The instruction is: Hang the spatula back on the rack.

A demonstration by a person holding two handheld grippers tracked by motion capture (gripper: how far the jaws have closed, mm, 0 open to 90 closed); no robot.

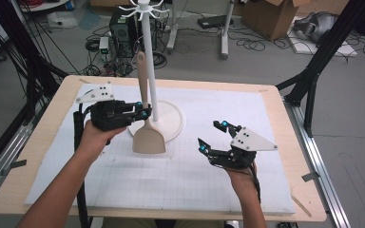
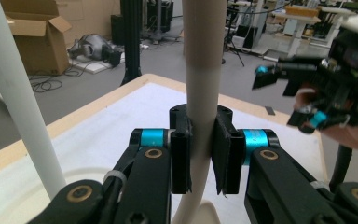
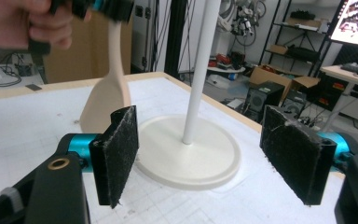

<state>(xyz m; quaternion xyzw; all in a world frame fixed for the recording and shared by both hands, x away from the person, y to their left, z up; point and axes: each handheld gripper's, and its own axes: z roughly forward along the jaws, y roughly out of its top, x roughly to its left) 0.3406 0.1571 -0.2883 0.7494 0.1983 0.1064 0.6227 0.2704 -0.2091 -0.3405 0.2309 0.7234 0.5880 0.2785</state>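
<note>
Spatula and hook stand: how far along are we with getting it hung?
Done: the left gripper is shut on the spatula handle, blade down, beside the stand pole. In hand: carrying it upright; the blade looks about at mat level, and I cannot tell whether it is clear of it. The right gripper is open, with nothing between its pads. Left: probably raising the handle top to the hooks; nothing hangs there yet.

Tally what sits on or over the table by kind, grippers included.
Spatula: 1
Hook stand: 1
White mat: 1
Grippers: 2, left gripper shut on the spatula handle, right gripper open and empty
Total: 5
</note>
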